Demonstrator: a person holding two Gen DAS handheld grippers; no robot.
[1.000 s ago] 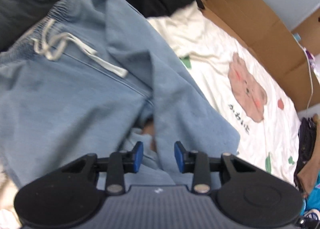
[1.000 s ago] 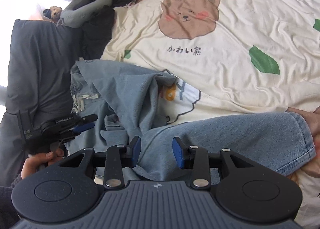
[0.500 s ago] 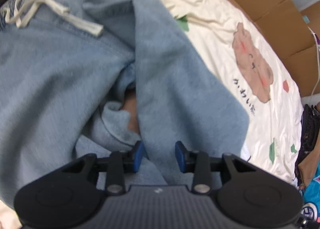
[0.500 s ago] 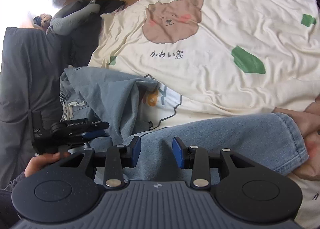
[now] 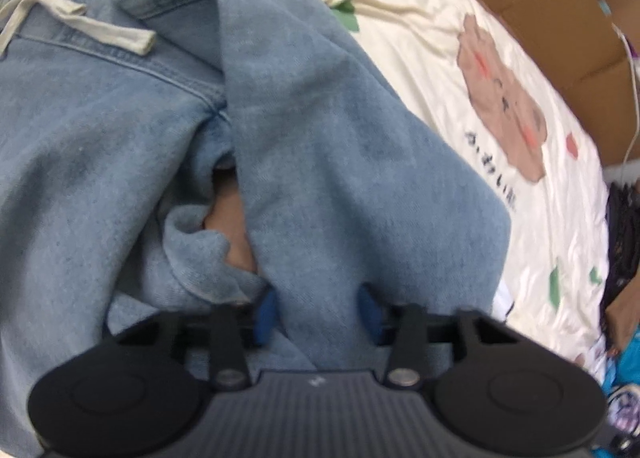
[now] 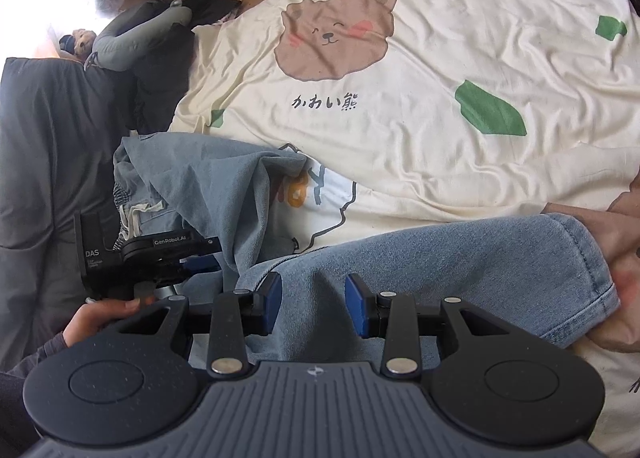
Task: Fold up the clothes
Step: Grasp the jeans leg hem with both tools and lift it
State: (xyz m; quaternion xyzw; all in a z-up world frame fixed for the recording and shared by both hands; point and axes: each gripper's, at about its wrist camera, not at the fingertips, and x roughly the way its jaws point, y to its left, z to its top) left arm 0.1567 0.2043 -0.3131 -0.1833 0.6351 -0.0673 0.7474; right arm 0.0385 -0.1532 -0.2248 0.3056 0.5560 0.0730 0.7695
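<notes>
Light blue denim pants (image 5: pixel 120 146) with a cream drawstring (image 5: pixel 80 22) lie crumpled on the cream bear-print bedsheet (image 6: pixel 420 78), at its near left. Left gripper (image 5: pixel 316 308) jaws have just been closing, a fold of denim between the blue pads; grip not clearly clamped. Right gripper (image 6: pixel 313 304) straddles a denim leg near the hem, pads half apart; cannot tell if pinching. Brown cardboard (image 5: pixel 540 18) lies far behind.
</notes>
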